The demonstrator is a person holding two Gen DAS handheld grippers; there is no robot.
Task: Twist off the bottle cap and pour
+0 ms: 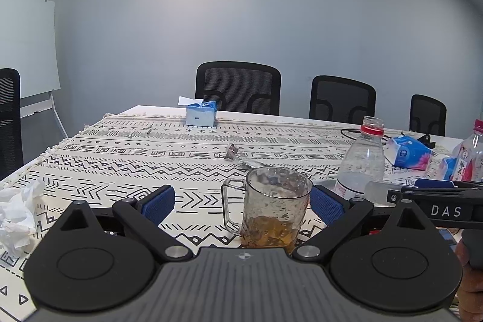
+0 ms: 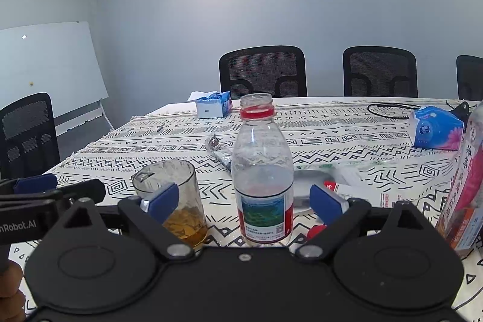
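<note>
A clear plastic bottle [image 2: 262,171] with a red neck ring stands upright and uncapped on the patterned tablecloth, about half full of water; it also shows in the left wrist view [image 1: 362,162]. A glass mug [image 1: 271,207] with amber liquid at the bottom stands to its left, also seen in the right wrist view [image 2: 178,198]. My left gripper [image 1: 241,204] is open with the mug between its blue pads. My right gripper [image 2: 244,201] is open with the bottle between its pads. A small red cap [image 2: 315,230] lies by the right finger.
A crumpled tissue [image 1: 18,213] lies at the left. A tissue box [image 1: 200,112] stands at the far edge. A blue tissue pack [image 2: 436,127] and a pink-labelled bottle [image 2: 465,195] are at the right. A foil wrapper [image 2: 217,147] lies mid-table. Black chairs [image 2: 262,71] line the far side.
</note>
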